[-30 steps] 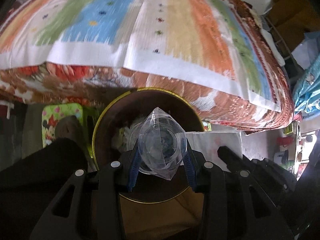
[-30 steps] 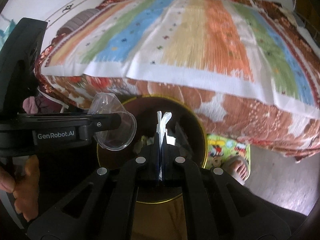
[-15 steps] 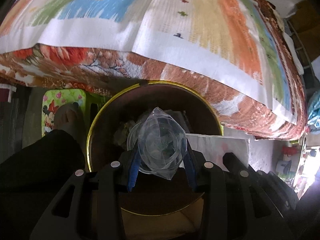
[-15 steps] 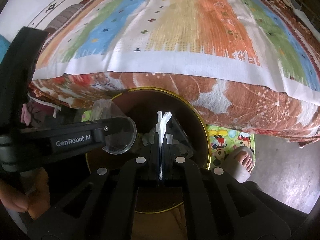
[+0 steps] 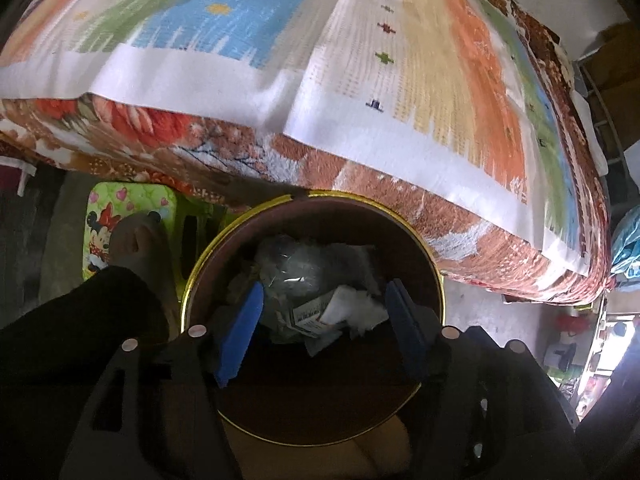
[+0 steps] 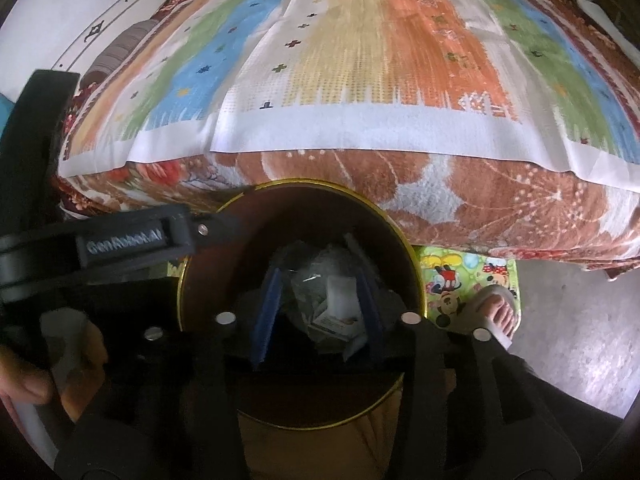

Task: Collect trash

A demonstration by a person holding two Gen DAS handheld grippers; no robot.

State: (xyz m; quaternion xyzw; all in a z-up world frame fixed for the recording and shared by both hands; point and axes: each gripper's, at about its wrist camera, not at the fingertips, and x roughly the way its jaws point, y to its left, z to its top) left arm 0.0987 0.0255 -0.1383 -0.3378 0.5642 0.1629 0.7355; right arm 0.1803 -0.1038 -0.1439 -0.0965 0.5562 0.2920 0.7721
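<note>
Left wrist view: the left hand-held gripper (image 5: 322, 330) hangs over the round brown trash bin with a gold rim (image 5: 434, 268), its blue-padded fingers (image 5: 240, 330) spread wide with nothing between them. Directly below and between the fingers, inside the bin, lies a heap of crumpled clear plastic and white paper trash (image 5: 316, 284). Ahead of the gripper, past the bin's far rim, rises the bed with a striped multicolour cover (image 5: 360, 80). To the gripper's left a bare foot (image 5: 138, 246) rests by a green cartoon-print stool (image 5: 120, 216).

Right wrist view: the right hand-held gripper (image 6: 318, 312) also hovers over the same bin (image 6: 416, 276), jaws wide apart and empty. The trash heap (image 6: 326, 292) sits beneath it, between the fingers. The black body of the left gripper (image 6: 132, 240) reaches in from the left, just above the bin's near-left rim. To the right, a foot in a pale sandal (image 6: 498, 310) stands on a cartoon-print mat (image 6: 456, 276).
</note>
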